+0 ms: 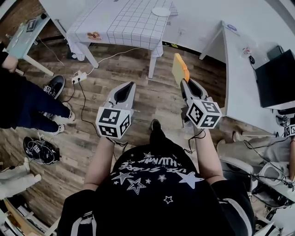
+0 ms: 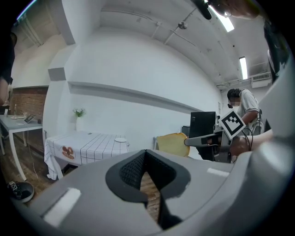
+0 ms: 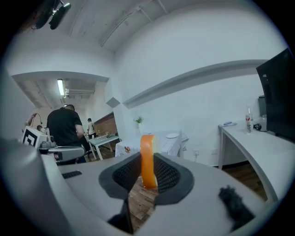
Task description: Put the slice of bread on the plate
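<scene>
A slice of bread (image 1: 180, 69) with an orange crust stands on edge between the jaws of my right gripper (image 1: 183, 80), which is shut on it above the wooden floor. The right gripper view shows the slice (image 3: 147, 159) edge-on between the pads (image 3: 168, 177). My left gripper (image 1: 132, 85) hangs beside it to the left, its tips together and nothing in them. From the left gripper view, the bread (image 2: 173, 144) is off to the right. A small white plate (image 1: 161, 11) lies on the checked-cloth table (image 1: 124, 23) ahead, some way beyond both grippers.
A white desk (image 1: 239, 83) with a dark monitor (image 1: 276, 85) runs along the right. A power strip (image 1: 79, 76) and cables lie on the floor near the table legs. A person's legs (image 1: 27, 108) and shoes are at the left, by another desk (image 1: 23, 37).
</scene>
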`<state>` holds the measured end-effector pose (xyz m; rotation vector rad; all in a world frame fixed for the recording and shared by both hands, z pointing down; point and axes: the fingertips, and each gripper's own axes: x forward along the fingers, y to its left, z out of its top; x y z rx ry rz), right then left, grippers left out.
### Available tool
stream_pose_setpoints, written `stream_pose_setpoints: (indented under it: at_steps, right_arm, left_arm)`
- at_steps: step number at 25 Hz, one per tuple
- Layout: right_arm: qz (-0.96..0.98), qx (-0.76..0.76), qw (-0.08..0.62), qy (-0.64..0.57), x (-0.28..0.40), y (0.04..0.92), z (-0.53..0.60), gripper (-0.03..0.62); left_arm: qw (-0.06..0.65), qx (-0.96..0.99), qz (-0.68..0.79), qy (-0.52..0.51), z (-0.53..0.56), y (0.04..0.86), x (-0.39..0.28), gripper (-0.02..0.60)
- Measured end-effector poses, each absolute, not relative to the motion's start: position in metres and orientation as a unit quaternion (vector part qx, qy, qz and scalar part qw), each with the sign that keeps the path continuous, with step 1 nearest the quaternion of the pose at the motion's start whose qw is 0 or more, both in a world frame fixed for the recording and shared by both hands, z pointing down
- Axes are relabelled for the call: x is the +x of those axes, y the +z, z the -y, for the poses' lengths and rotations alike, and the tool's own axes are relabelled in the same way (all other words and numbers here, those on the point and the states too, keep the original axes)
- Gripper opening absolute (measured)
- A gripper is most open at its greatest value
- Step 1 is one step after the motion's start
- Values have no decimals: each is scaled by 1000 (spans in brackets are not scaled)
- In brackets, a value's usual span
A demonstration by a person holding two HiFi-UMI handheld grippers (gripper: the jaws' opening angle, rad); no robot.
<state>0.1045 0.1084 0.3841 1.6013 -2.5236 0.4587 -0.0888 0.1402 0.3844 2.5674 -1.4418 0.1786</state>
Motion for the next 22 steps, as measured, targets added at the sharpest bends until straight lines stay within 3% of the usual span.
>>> stream_pose_setpoints:
  at_steps: [22]
  right_arm:
    - [846,502,38,176,183,388,40,88]
  left_arm:
    - [100,854,506,71,22,384,-2,9]
